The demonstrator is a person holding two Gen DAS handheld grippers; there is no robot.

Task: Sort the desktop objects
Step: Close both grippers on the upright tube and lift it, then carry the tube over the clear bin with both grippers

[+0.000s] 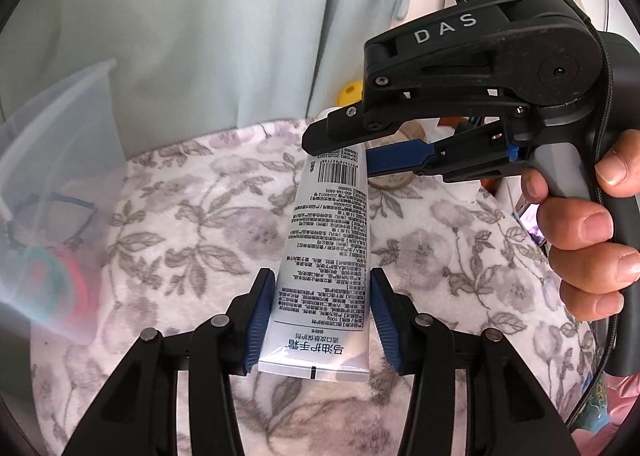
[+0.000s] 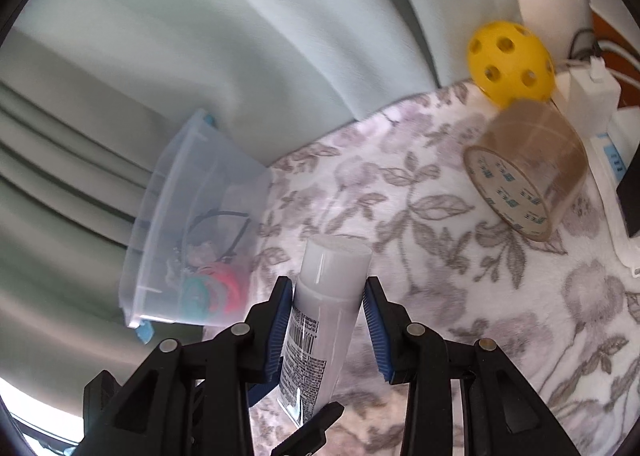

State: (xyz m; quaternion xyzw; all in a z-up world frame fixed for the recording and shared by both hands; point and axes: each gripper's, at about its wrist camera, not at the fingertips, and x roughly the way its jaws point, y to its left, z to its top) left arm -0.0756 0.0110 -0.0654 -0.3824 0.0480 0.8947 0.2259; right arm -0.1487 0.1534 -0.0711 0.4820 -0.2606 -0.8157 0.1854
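Tube (image 1: pixel 326 256) between left gripper (image 1: pixel 323 320) pads, cap end in right gripper (image 2: pixel 328 320)

Both your grippers close on one tube.

Your left gripper (image 1: pixel 322 312) has its blue pads (image 1: pixel 256 320) pressed against the crimped end of the tube (image 1: pixel 328 240). Your right gripper (image 1: pixel 360 152) pinches it near the cap, apparently in full contact, while your hand (image 1: pixel 588 228) wraps its handle with fingers curled.

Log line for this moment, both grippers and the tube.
left gripper: closed on tube crimped end | right gripper: closed near cap end | tube: held above floral cloth | bin: left, not reached
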